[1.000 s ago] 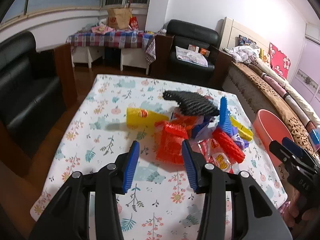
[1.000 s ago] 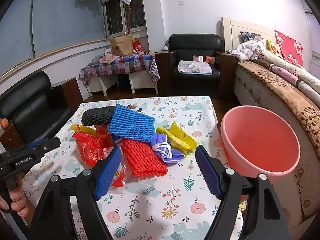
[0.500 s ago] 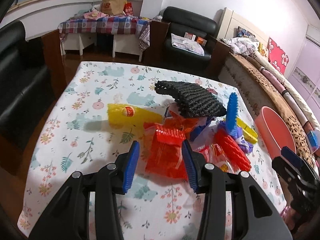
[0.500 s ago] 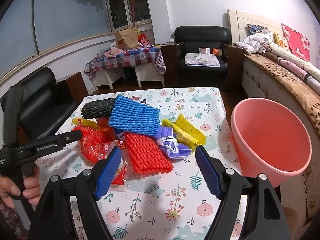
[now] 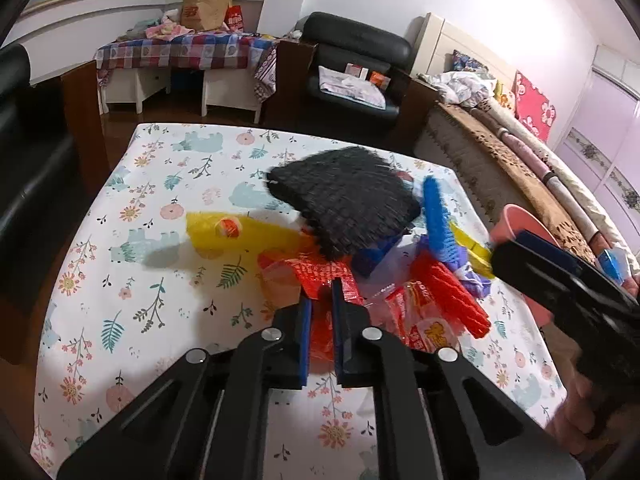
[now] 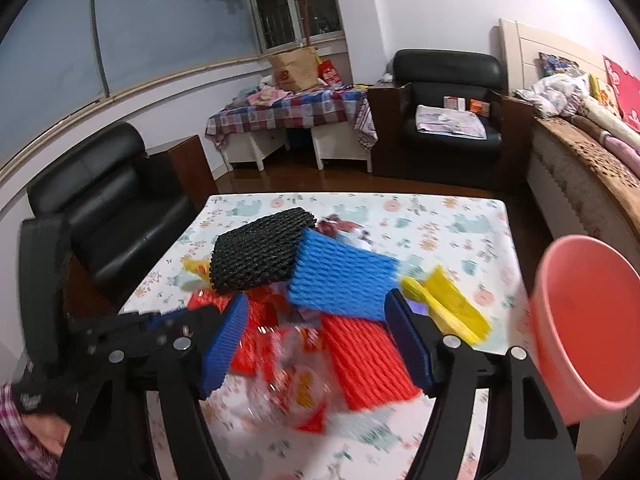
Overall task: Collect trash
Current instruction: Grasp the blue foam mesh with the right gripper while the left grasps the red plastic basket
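A heap of trash lies on the floral table: a black foam net, a blue foam net, a red foam net, yellow wrappers and a crinkled red plastic wrapper. My left gripper is closing, its blue pads pinching the near edge of the red wrapper. My right gripper hovers over the near side of the heap. Its jaws are wide and closing slightly, with the red net and blurred clear wrappers below the gap and nothing gripped.
A pink bucket stands off the table's right edge. A black sofa flanks the left side and a bed the right. A hand and sleeve hold the left tool at bottom left.
The left jaws have shut onto the red wrapper after reaching the heap. The right gripper has swung left over the pile, and the bucket now sits at its view's right edge.
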Tool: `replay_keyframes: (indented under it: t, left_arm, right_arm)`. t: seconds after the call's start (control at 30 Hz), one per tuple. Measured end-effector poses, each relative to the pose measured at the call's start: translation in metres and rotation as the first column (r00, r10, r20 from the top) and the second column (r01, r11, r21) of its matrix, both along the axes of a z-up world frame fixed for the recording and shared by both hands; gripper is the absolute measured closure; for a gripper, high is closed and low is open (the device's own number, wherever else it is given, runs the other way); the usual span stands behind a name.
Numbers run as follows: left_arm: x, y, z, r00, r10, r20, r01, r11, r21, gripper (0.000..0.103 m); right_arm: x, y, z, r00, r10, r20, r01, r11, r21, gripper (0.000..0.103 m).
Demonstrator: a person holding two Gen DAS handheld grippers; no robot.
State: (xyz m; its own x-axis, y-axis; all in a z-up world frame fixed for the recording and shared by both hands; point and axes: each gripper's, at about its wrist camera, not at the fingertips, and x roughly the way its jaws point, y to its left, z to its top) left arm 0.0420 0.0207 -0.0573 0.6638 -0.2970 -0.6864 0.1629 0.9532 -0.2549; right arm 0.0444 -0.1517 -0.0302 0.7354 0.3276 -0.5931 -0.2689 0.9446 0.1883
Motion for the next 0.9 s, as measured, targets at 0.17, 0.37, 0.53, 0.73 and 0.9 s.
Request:
replay_keyframes:
  t: [0.17, 0.37, 0.53, 0.73, 0.9]
  left_arm:
    - [-0.007, 0.001, 0.002, 1.000, -0.012, 0.002, 0.012, 1.000, -0.022, 0.096]
    - [-0.013, 0.007, 0.008, 1.000, -0.019, 0.016, 0.020, 0.999, -0.045, 0.096]
    - [-0.016, 0.009, 0.016, 0.999, -0.023, 0.034, 0.025, 0.998, -0.063, 0.096]
    - [-0.018, 0.007, 0.036, 0.996, -0.035, 0.077, 0.041, 0.996, -0.083, 0.096]
    - [-0.016, -0.003, 0.061, 0.991, -0.058, 0.120, 0.069, 0.994, -0.089, 0.096]
  right_arm:
    - [0.023, 0.026, -0.005, 1.000, 0.001, -0.006, -0.001, 0.998, -0.067, 0.043]
    - [0.045, 0.031, -0.026, 0.997, -0.033, -0.071, 0.023, 0.991, -0.131, 0.081]
    - [0.035, 0.012, -0.022, 0.997, -0.030, -0.072, 0.026, 0.998, -0.061, 0.094]
    - [0.012, -0.007, 0.001, 0.999, -0.011, -0.052, 0.013, 0.999, 0.031, 0.095]
    - [-0.005, -0.030, 0.019, 0.998, -0.018, -0.061, 0.025, 0.993, 0.117, 0.095]
